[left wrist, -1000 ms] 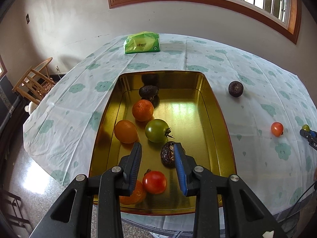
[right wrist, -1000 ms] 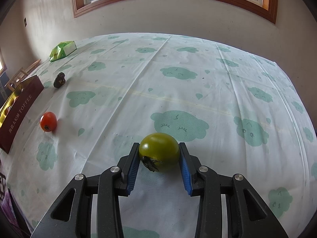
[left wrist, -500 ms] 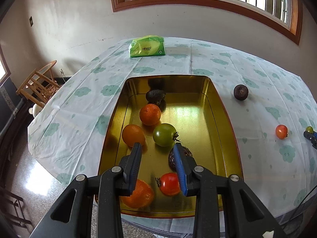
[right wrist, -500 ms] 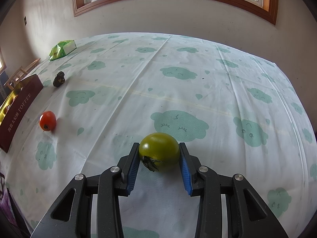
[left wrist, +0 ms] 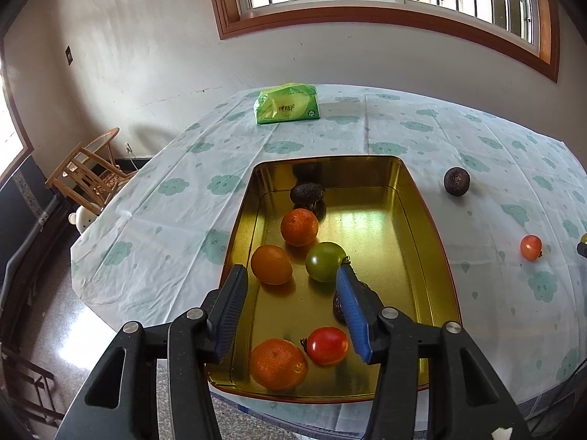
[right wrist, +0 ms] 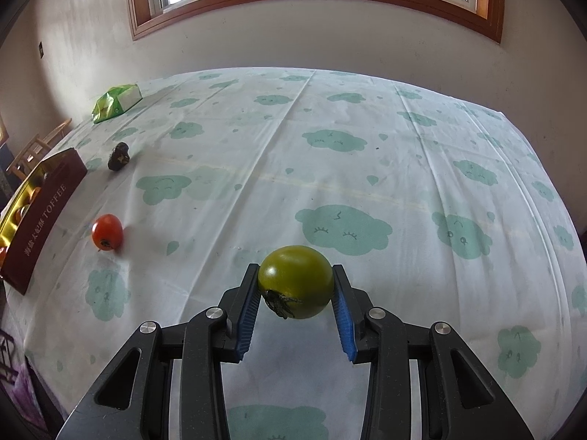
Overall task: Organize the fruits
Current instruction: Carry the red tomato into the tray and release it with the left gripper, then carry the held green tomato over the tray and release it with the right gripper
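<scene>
A golden tray (left wrist: 422,220) holds three oranges (left wrist: 299,227), a green tomato (left wrist: 325,266), a red tomato (left wrist: 327,346) and dark fruits (left wrist: 307,193). My left gripper (left wrist: 291,275) hovers above the tray's near half. Its jaws are opening and nothing is between them. On the cloth to the tray's right lie a dark fruit (left wrist: 456,181) and a red tomato (left wrist: 531,247). My right gripper (right wrist: 295,269) is shut on a green tomato (right wrist: 295,280) just above the tablecloth. In this view the red tomato (right wrist: 106,232), the dark fruit (right wrist: 119,156) and the tray (right wrist: 44,205) are at the left.
A green tissue pack (left wrist: 287,107) lies at the table's far edge, beyond the tray. A wooden chair (left wrist: 88,172) stands on the floor to the table's left. The cloud-print tablecloth (right wrist: 367,146) stretches bare ahead and to the right of the right gripper.
The left gripper's jaws have spread apart, and its view has tilted up a little over the tray. The right gripper still grips the green tomato in the same place.
</scene>
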`<state>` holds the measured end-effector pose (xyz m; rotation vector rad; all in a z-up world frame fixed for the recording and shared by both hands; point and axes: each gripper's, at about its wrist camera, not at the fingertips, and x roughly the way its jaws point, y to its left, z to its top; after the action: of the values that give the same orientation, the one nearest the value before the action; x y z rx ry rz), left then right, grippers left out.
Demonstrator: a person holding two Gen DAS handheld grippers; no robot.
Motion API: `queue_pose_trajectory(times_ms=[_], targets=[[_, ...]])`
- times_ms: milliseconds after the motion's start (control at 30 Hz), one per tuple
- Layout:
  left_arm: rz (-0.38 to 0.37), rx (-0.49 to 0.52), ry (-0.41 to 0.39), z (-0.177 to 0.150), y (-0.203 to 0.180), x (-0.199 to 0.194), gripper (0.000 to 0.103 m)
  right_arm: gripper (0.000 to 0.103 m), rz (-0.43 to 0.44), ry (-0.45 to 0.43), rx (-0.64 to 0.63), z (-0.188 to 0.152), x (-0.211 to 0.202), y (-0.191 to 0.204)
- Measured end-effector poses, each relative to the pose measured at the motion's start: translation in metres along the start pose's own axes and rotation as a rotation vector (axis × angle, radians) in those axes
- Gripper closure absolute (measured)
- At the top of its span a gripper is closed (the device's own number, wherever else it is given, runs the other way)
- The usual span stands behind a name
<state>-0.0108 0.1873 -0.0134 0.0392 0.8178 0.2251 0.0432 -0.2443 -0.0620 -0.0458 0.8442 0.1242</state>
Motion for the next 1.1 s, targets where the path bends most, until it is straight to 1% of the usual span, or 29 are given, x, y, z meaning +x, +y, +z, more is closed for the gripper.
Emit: queue_pose_trajectory(times_ms=[100, 200, 400, 567, 667, 733, 867, 1100], targets=[[0.005, -0.002, -0.002, 0.000, 0.002, 0.000, 0.052, 0.064, 0.029, -0.023, -0.009, 0.009, -0.013, 0.016], [0.009, -0.005, -0.006, -0.001, 0.005, -0.001, 0.050, 0.064, 0.065, -0.051, -0.052, 0.020, -0.025, 0.044], [0.034, -0.009, -0.023, -0.004, 0.013, -0.002, 0.042, 0.064, 0.187, -0.099, -0.169, 0.043, -0.042, 0.124], [0.044, -0.011, -0.017, -0.007, 0.020, 0.001, 0.040, 0.064, 0.318, -0.123, -0.257, 0.058, -0.051, 0.193], [0.058, -0.006, -0.010, -0.009, 0.023, 0.004, 0.034, 0.064, 0.393, -0.112, -0.300, 0.064, -0.048, 0.231], [0.066, -0.003, -0.016, -0.010, 0.025, 0.004, 0.033, 0.064, 0.420, -0.102, -0.332, 0.066, -0.042, 0.255], [0.084, 0.002, -0.025, -0.012, 0.031, 0.004, 0.028, 0.064, 0.457, -0.077, -0.389, 0.069, -0.030, 0.294], [0.090, -0.006, -0.009, -0.014, 0.041, 0.010, 0.027, 0.064, 0.486, -0.026, -0.455, 0.072, -0.006, 0.339]])
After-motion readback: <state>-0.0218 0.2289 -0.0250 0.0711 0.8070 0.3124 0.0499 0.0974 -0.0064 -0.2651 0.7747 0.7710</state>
